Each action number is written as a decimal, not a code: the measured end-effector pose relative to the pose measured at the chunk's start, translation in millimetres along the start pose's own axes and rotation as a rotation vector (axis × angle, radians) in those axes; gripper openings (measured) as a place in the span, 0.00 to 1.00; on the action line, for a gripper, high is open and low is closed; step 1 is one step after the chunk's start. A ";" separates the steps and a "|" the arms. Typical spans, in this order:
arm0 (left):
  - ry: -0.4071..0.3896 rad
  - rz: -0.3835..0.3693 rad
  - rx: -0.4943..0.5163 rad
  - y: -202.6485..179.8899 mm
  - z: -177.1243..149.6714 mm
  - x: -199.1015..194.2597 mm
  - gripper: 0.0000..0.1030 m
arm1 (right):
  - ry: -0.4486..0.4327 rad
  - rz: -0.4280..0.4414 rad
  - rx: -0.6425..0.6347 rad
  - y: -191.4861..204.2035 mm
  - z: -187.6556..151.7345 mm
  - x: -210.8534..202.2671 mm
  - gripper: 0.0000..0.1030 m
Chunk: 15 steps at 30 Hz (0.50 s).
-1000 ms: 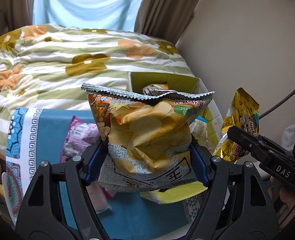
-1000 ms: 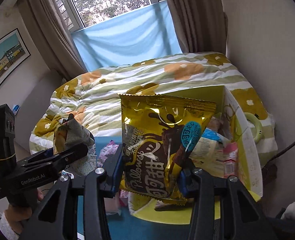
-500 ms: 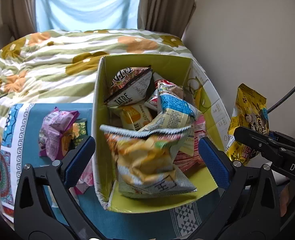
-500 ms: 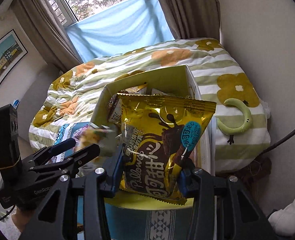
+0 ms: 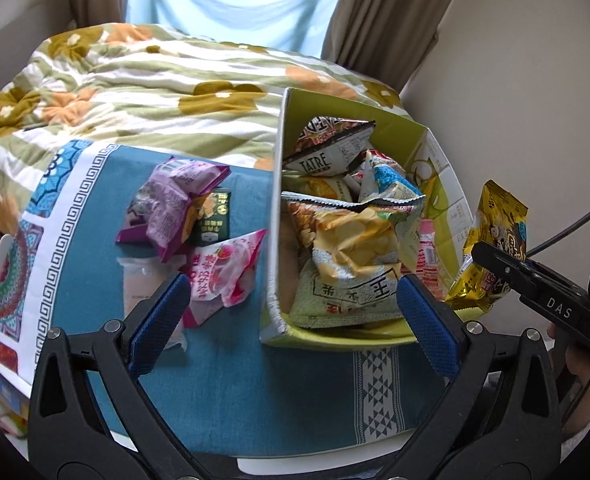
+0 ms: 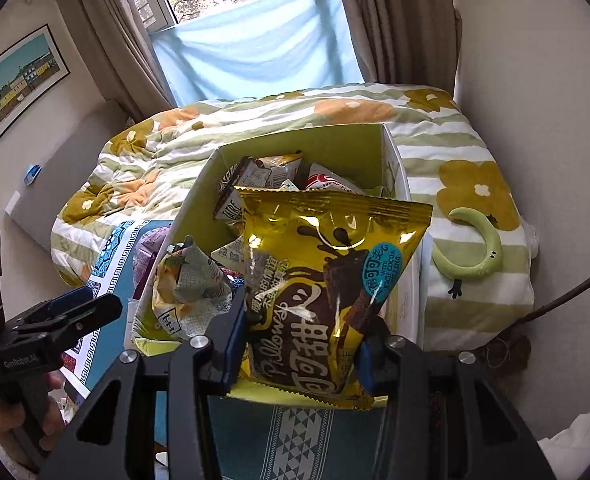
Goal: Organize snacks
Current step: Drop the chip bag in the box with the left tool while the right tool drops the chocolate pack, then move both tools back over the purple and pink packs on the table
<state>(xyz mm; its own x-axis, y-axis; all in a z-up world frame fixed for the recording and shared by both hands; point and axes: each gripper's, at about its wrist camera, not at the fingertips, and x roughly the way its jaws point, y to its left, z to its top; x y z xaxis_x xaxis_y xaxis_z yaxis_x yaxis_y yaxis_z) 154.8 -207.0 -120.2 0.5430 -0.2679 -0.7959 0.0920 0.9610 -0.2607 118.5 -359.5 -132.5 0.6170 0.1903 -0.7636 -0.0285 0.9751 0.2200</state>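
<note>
Two grippers, two different jobs right now. My left gripper (image 5: 291, 316) stands spread wide with nothing between its blue pads (image 5: 157, 322); the jaws have just been opening, and the chip bag (image 5: 355, 256) lies in the near end of the green box (image 5: 435, 152), at centre right of the left wrist view, leaning on the other packets. My right gripper (image 6: 299, 344) is clamped on the lower part of the gold cocoa bag (image 6: 327, 280), which hangs upright in the middle of the right wrist view, in front of the box's near wall.

As I judge it, the step in hand is getting that gold bag into the box. I would carry it up and over the near wall before letting go, since the bag's bottom edge seems to sit low against that rim and could snag or tip the light cardboard. The box looks full toward the near end, so I would aim for the far half, near the white packet at the upper middle, and release only once the bag is over the heap.

Meanwhile I would draw the left gripper clear to the left, toward the purple packet (image 5: 171, 204), the small dark green carton (image 5: 214, 222) and the pink packet (image 5: 225, 272) lying on the blue cloth (image 5: 223, 380) at centre left; those appear to be next.
</note>
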 end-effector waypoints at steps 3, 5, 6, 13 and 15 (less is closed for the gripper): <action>0.000 0.028 -0.016 11.6 -10.3 -10.1 0.99 | 0.018 0.021 0.006 1.5 -2.3 9.7 0.40; 0.001 0.041 -0.030 18.9 -16.1 -14.3 0.99 | 0.029 0.045 -0.007 4.0 -3.0 14.7 0.40; 0.002 0.048 -0.036 22.3 -18.6 -15.5 0.99 | 0.028 0.049 -0.016 5.8 -3.3 16.4 0.41; 0.028 0.082 -0.091 49.6 -35.8 -20.8 0.99 | -0.021 0.051 -0.067 11.2 -10.2 19.3 1.00; 0.039 0.088 -0.106 58.7 -41.3 -22.0 0.99 | -0.044 0.057 -0.081 11.6 -14.3 15.6 1.00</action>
<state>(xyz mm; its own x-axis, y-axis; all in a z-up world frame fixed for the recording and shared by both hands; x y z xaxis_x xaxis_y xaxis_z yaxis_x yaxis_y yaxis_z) 113.7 -147.6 -140.6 0.5121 -0.1872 -0.8383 -0.0447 0.9688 -0.2436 116.6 -343.6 -150.5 0.6465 0.2420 -0.7235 -0.1267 0.9692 0.2110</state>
